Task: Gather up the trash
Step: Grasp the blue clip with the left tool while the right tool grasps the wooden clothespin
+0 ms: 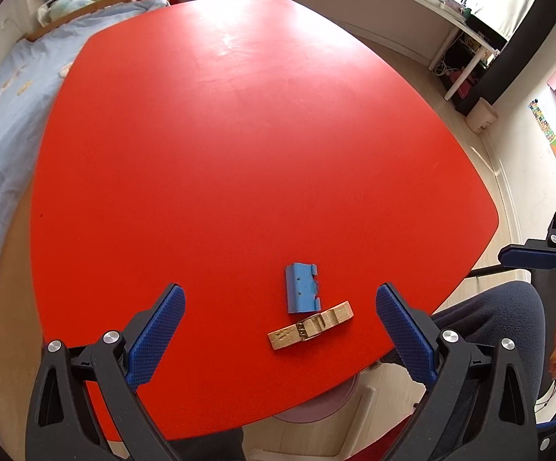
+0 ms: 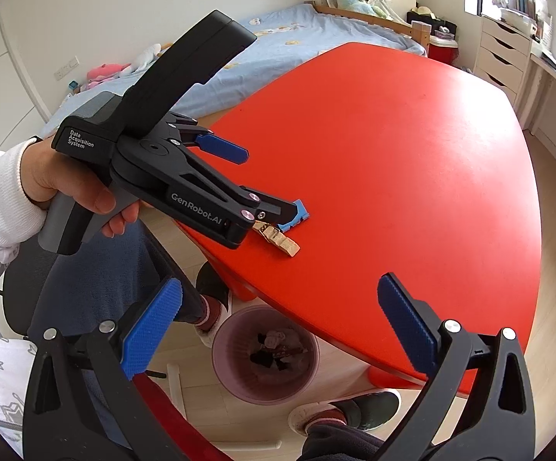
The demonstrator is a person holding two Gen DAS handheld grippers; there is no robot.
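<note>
A blue plastic scrap (image 1: 302,288) and a wooden clothespin (image 1: 311,325) lie side by side near the front edge of the red table (image 1: 239,153). My left gripper (image 1: 280,330) is open and empty, its jaws spread just above and on either side of both pieces. In the right wrist view the left gripper (image 2: 266,180) hovers over the clothespin (image 2: 281,241) and blue scrap (image 2: 297,217). My right gripper (image 2: 280,326) is open and empty, held off the table's edge above a pink trash bin (image 2: 265,357) on the floor that holds some scraps.
A bed with a blue sheet (image 1: 5,115) runs along the table's left side. A white desk (image 1: 412,4) and drawers (image 2: 503,53) stand at the back. The person's legs and slippered feet (image 2: 347,411) are beside the bin under the table edge.
</note>
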